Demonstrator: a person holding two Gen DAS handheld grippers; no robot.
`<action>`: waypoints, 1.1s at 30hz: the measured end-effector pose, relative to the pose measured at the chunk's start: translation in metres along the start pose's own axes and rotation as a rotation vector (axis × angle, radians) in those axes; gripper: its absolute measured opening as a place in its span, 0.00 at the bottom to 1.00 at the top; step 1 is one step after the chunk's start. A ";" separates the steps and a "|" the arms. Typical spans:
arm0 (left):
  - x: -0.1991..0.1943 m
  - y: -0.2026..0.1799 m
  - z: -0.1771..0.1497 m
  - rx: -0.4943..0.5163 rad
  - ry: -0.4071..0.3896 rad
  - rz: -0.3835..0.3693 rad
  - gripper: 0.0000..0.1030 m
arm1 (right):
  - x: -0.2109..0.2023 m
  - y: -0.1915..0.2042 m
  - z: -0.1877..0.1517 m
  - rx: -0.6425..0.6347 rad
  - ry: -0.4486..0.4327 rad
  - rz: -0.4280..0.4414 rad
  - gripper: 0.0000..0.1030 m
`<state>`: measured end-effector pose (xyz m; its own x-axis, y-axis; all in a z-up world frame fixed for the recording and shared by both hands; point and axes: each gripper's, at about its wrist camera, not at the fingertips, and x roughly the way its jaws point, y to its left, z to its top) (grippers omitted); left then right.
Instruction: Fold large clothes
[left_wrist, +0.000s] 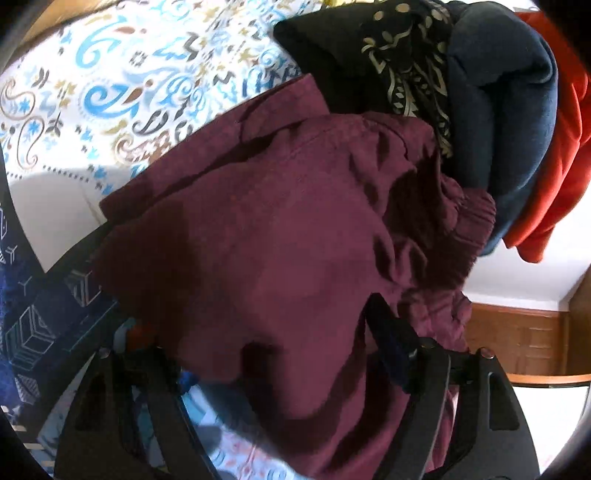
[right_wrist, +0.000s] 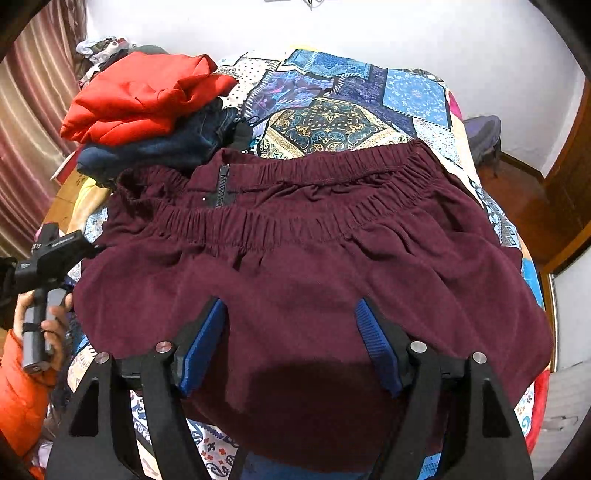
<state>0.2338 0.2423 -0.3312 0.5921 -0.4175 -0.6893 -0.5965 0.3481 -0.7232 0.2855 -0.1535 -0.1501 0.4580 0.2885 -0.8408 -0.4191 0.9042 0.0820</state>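
Maroon trousers lying folded on the patterned bedspread, with both grippers at their near hem.

Left wrist view: the left gripper (left_wrist: 269, 365) has its fingers spread, with the maroon trousers (left_wrist: 280, 229) bunched between and over them; whether it pinches cloth I cannot tell. Just beyond lie a black printed cloth (left_wrist: 402, 55), a navy garment (left_wrist: 517, 110) and an orange-red garment (left_wrist: 565, 155). Right wrist view: the right gripper (right_wrist: 291, 343) is released, its ribbed blue pads (right_wrist: 376, 343) apart over the near hem. The trousers (right_wrist: 303, 266) lie on the bedspread (right_wrist: 332, 107), the gathered elastic waistband (right_wrist: 317, 195) at the far side with a zipper (right_wrist: 222, 184) at its left. The fabric looks soft, limp and light, likely to sag and crease; the thick waistband or doubled hem should give the firmest hold.
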 end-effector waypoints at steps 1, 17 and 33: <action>0.001 -0.004 -0.003 0.010 -0.024 0.023 0.71 | 0.001 0.001 0.001 0.001 0.004 -0.004 0.69; -0.116 -0.140 -0.096 0.509 -0.495 0.122 0.11 | -0.009 0.050 0.026 -0.101 -0.052 0.051 0.69; -0.133 -0.255 -0.169 0.851 -0.467 -0.031 0.10 | 0.018 0.054 0.009 -0.062 0.095 0.269 0.69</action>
<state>0.2157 0.0665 -0.0476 0.8660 -0.1254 -0.4841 -0.0941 0.9099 -0.4039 0.2781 -0.0963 -0.1565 0.2502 0.4819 -0.8398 -0.5638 0.7776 0.2782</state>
